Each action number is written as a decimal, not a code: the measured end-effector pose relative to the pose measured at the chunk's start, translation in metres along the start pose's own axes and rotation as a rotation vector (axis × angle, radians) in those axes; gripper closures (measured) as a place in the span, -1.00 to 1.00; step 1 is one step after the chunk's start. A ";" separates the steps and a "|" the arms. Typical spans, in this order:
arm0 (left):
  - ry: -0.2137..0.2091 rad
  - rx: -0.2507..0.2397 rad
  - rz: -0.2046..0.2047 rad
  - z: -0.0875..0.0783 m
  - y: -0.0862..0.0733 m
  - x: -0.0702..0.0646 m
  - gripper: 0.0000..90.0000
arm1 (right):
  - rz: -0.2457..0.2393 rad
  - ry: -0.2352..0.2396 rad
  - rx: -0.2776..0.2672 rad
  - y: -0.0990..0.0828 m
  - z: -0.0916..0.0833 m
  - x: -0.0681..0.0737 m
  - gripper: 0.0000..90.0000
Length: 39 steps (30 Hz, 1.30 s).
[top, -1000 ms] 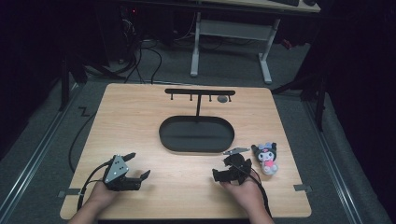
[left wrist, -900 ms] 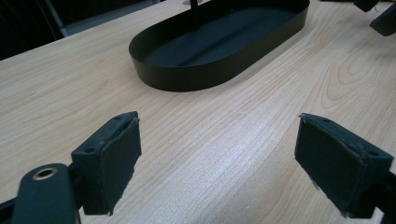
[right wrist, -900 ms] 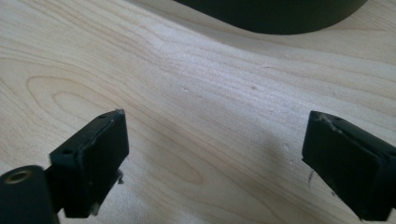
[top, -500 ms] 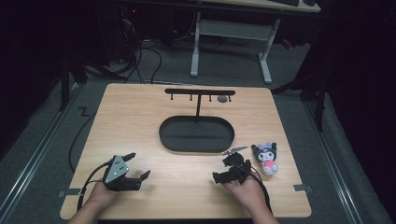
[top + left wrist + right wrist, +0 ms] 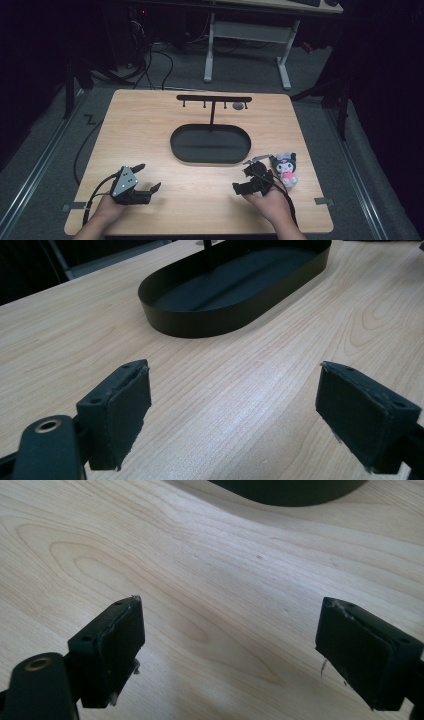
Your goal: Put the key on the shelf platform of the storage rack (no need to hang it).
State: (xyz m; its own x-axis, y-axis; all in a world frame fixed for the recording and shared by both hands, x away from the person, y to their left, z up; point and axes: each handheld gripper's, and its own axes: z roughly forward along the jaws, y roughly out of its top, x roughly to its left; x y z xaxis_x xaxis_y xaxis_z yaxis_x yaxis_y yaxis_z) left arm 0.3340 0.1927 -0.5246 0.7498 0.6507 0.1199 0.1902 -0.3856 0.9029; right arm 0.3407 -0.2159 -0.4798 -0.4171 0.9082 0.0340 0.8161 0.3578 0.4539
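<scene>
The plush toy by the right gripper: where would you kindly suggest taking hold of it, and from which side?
Probably across the plush toy's soft body, below its dark-eared head, coming from its left where the open right gripper sits; it lies apart from the black tray.

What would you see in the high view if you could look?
A person's two hands each rest an open claw, left claw and right claw, on a wooden table. A small plush toy lies beside the right one, below a black oval tray.
</scene>
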 end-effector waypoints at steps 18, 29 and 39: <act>-0.001 0.000 0.000 0.000 0.000 0.000 -0.66 | 0.026 -0.030 0.020 -0.014 -0.020 -0.034 -0.64; 0.000 0.000 0.001 0.000 0.000 0.000 -0.66 | 0.065 -0.063 0.009 -0.023 -0.034 -0.055 -0.58; 0.000 0.001 0.001 0.000 0.000 0.000 -0.66 | 0.099 -0.089 -0.011 -0.029 -0.046 -0.071 -0.57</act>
State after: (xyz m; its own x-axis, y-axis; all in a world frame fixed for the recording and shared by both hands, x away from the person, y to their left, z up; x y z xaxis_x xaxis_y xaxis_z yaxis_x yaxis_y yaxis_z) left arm 0.3341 0.1925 -0.5247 0.7500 0.6504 0.1204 0.1901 -0.3863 0.9026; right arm 0.3283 -0.3004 -0.4546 -0.2970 0.9549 -0.0001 0.8467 0.2634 0.4624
